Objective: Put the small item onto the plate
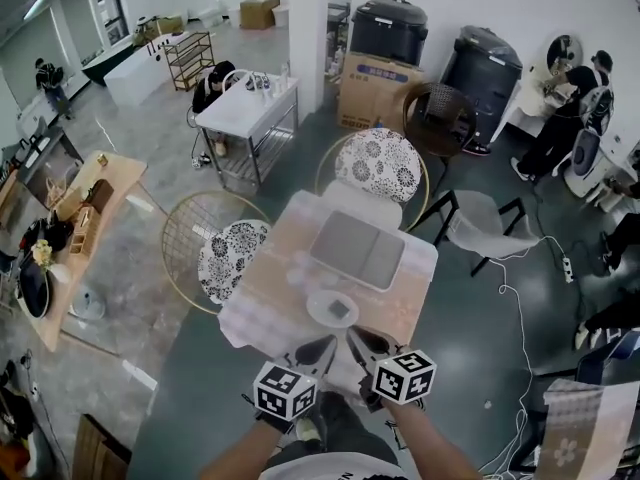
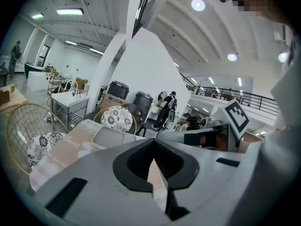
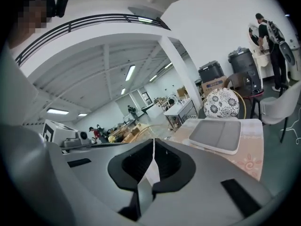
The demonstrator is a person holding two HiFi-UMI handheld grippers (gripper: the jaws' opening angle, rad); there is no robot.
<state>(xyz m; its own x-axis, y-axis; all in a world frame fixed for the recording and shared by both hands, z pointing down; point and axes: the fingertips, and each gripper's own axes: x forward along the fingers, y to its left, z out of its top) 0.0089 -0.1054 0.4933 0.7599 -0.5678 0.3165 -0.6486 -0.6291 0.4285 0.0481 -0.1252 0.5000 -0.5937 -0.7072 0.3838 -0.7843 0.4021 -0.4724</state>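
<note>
While the table point(image 1: 262, 303) with its pale pink cloth fills the middle of the head view, the thing that matters sits on its near edge, straight ahead of you. The grey tray point(image 1: 356, 249) lies further back. In front of it, nearer to you, is the round plate point(image 1: 312, 311), and the small dark item point(image 1: 340, 309) lies about in the middle of that plate, so the task looks done to me. The plate sits just beyond both tips, ahead of the gap between your hands. It is about as close to one hand as the other, perhaps a shade nearer the left. Your left claw point(image 1: 318, 351) is closed tip to tip with nothing in it, and your right claw point(image 1: 366, 344) is closed and empty as well. Any coming move would be a plain draw back toward you, with nothing between the claws and the plate. The item looks roughly square from above, and I can make out no long axis on it. It is too small and blurred to say what it is. Neither gripper view shows the plate or the item, because each claw's own body covers the near table there, and only the tray and the far cloth show past the tips.
</note>
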